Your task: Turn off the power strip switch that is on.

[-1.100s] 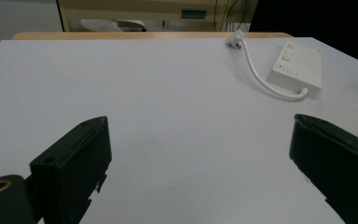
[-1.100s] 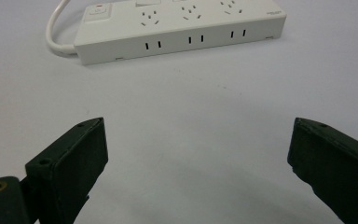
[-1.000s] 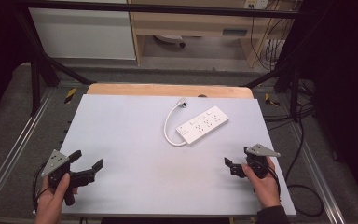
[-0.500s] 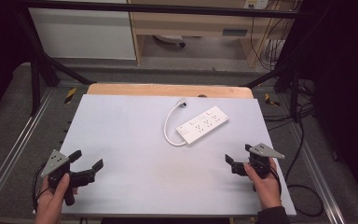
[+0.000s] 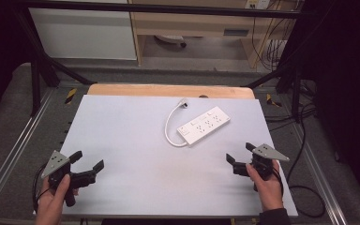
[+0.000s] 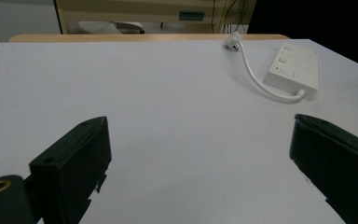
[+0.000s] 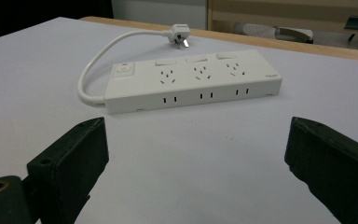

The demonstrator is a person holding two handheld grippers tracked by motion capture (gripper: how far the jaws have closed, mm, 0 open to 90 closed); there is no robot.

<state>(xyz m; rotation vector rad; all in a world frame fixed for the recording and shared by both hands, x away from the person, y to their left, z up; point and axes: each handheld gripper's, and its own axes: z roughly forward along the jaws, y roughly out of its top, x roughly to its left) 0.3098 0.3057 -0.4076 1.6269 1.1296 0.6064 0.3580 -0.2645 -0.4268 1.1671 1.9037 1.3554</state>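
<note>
Centrally, just toward one o'clock on the tabletop (image 5: 122, 140), lies the white power strip (image 5: 203, 124), its cord (image 5: 168, 124) curling back to the plug (image 5: 183, 102). Right gripper (image 5: 242, 153) faces it, jaws spread, likely lined up to reach; left gripper (image 5: 88, 160) waits spread at seven o'clock.

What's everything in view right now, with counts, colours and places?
white plastic power strip: 1, white, right of centre on the table, flat, sockets up.
white cord with plug: 1, white, curving from the strip's left end; plug lies near the far edge.
pale grey table top: 1, pale grey, wooden strip along the far edge.
left gripper: 1, black, near left corner, jaws open, holding nothing.
right gripper: 1, black, near right edge, jaws open, facing the strip.
hands: 2, one on each gripper handle.
</note>
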